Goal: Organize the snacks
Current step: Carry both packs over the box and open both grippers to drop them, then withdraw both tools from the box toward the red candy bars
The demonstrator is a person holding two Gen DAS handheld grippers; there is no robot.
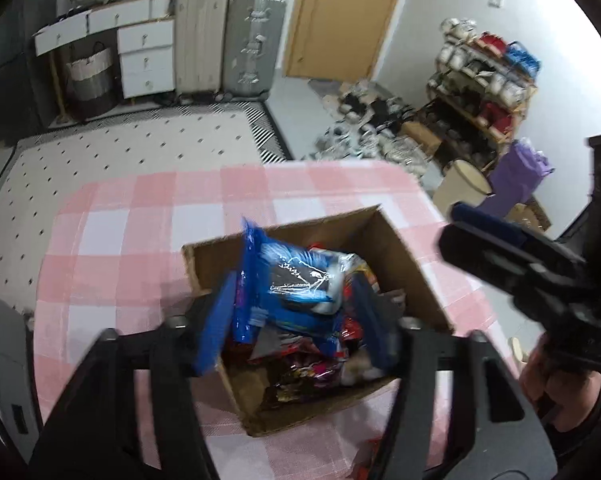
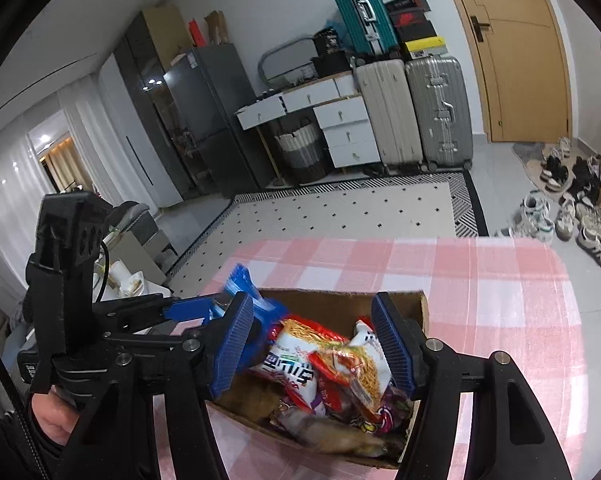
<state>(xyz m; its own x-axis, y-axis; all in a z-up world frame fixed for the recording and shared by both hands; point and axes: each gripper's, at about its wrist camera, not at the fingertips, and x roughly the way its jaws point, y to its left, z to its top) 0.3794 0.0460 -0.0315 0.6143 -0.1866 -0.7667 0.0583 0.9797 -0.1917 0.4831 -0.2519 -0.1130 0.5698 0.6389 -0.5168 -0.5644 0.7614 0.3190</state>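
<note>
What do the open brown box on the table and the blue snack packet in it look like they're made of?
Open brown box: looks like corrugated cardboard, matte, with raw, ragged cut edges. Blue snack packet: probably thin plastic film, glossy and crinkled, with bright glints and a clear window.

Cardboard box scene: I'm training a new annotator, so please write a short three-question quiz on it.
1. True or false: the cardboard box stands on a pink checked tablecloth.
2. What colour is the packet between the jaws of the left gripper? A blue, B green, C yellow.
3. Fill in: on the floor near the door lie many ____.
Key: 1 true; 2 A; 3 shoes.
</note>
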